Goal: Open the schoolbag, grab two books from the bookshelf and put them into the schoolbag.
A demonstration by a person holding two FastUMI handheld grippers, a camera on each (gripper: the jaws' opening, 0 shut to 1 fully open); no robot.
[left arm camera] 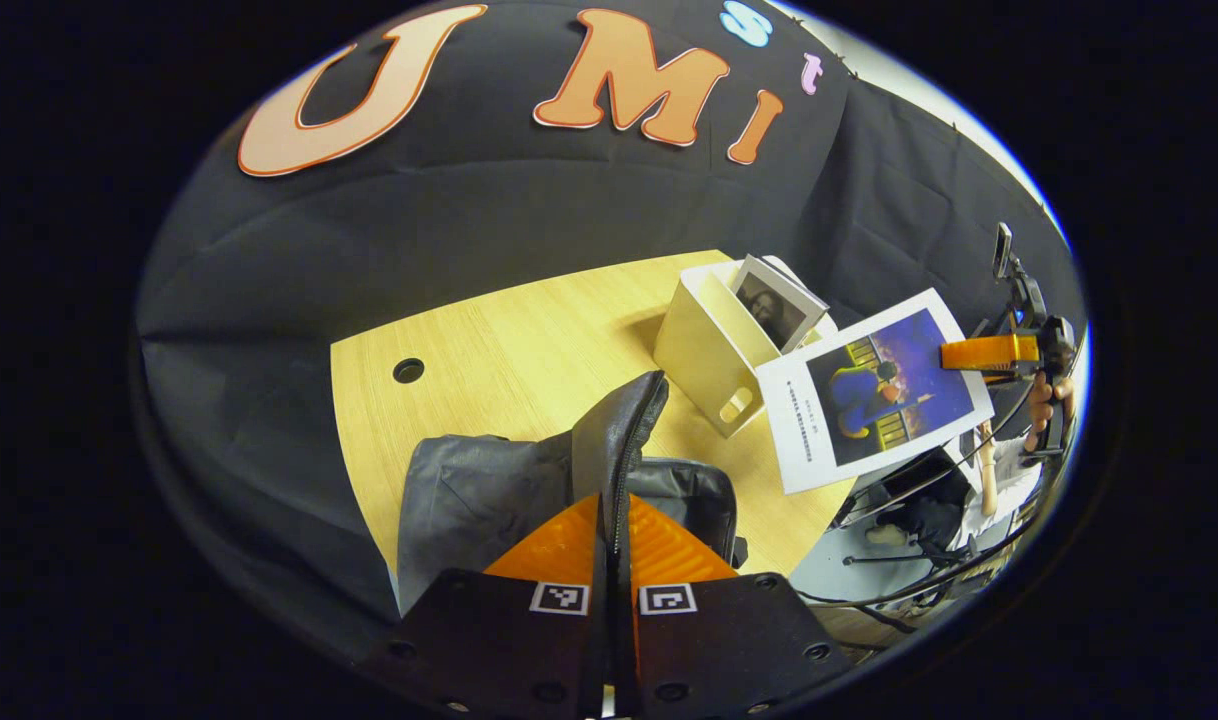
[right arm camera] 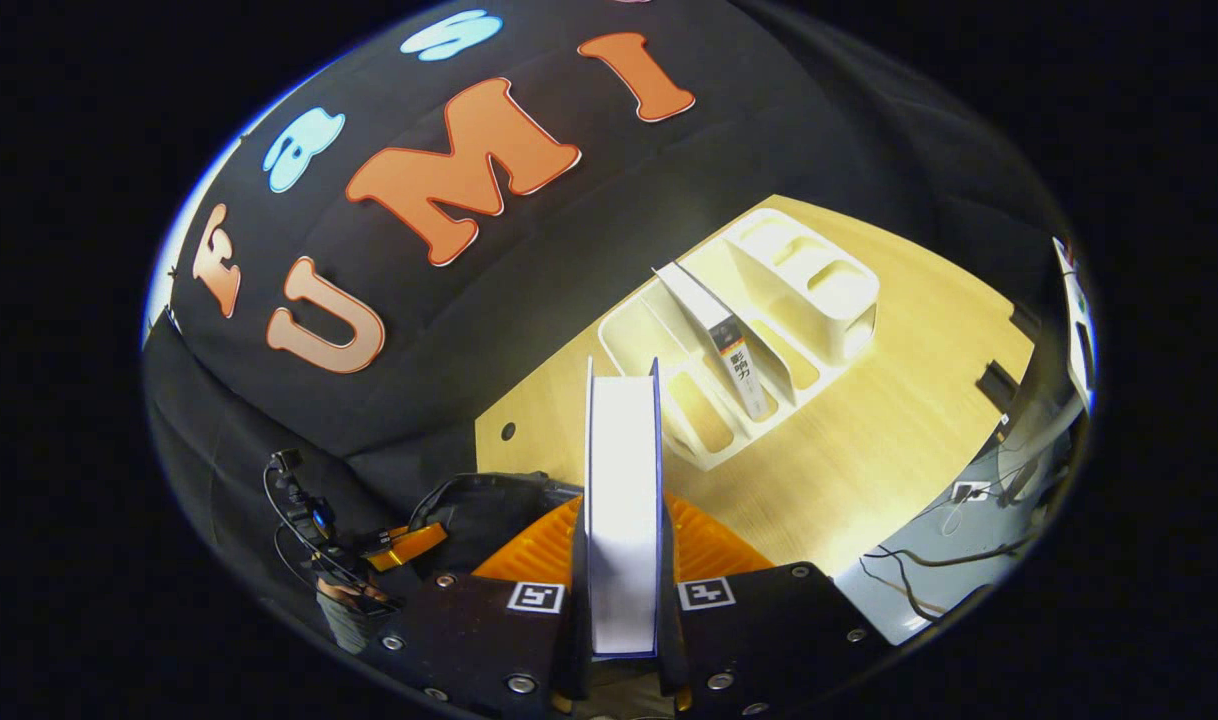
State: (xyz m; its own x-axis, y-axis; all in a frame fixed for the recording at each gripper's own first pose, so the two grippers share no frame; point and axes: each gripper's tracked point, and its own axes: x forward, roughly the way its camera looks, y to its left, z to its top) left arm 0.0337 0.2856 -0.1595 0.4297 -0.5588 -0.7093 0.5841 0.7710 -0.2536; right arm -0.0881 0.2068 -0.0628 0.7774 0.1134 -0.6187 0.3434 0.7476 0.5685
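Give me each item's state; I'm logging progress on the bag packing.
Schoolbag: flap pinched and lifted by the left gripper.
Book: clamped in the right gripper, off the shelf.
Second book: leaning in the bookshelf.

My left gripper (left arm camera: 611, 520) is closed, both fingers pinching a raised edge of the schoolbag (left arm camera: 569, 490). My right gripper (right arm camera: 624, 560) is closed on a book (right arm camera: 623, 500), which stands upright between its fingers. In the left gripper view, my right gripper (left arm camera: 979, 352) appears at the far right, held in my hand (left arm camera: 1044, 400) with the book (left arm camera: 874, 390).
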